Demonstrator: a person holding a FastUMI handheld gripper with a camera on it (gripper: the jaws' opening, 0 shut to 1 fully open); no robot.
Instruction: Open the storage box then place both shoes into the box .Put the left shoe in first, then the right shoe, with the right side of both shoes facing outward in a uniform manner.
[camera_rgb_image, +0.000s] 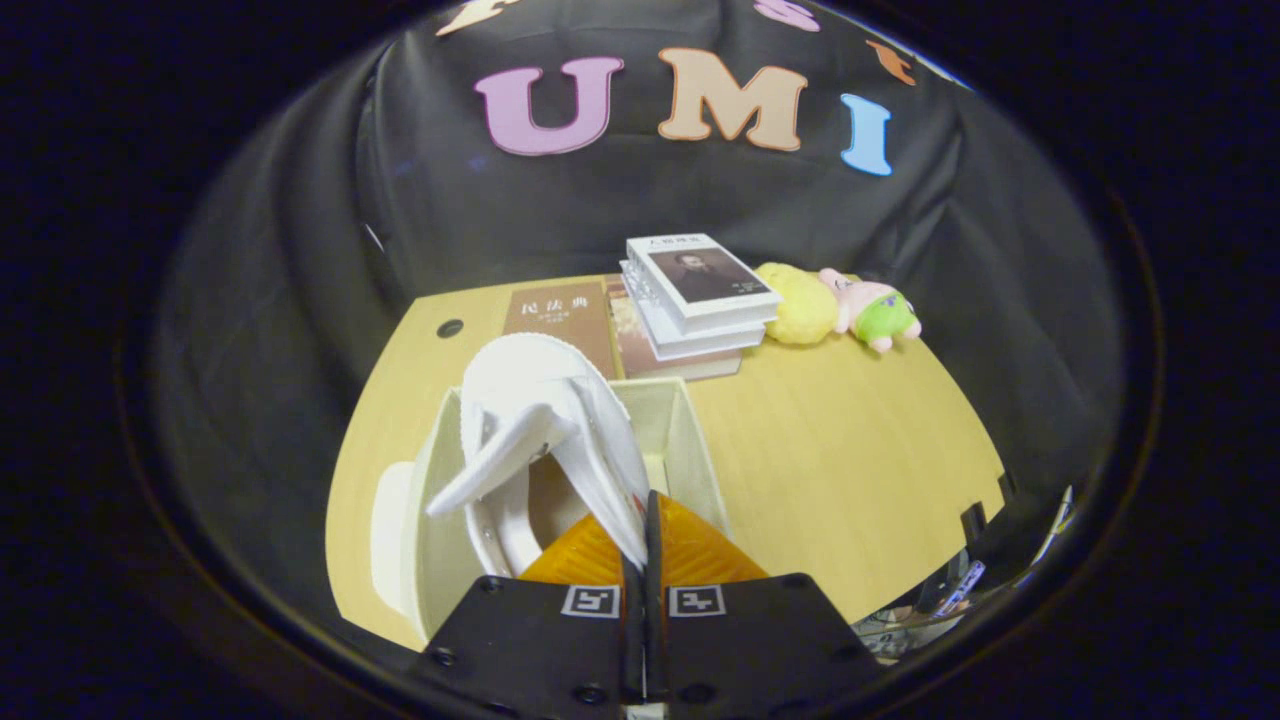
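In the gripper view, the gripper (645, 535) at the bottom centre is pinching the edge of a white sandal (545, 430), its fingers drawn almost together on the sole. The sandal is hanging tilted over the open white storage box (690, 440), which is sitting on the wooden table (850, 470) in the middle of the frame. Beyond the box, books (690, 295) are lying stacked, with a yellow plush toy (800, 300) and a pink and green plush toy (870, 310) beside them toward the upper right.

Table (850, 450) open; books (690, 300) beyond box (690, 440).
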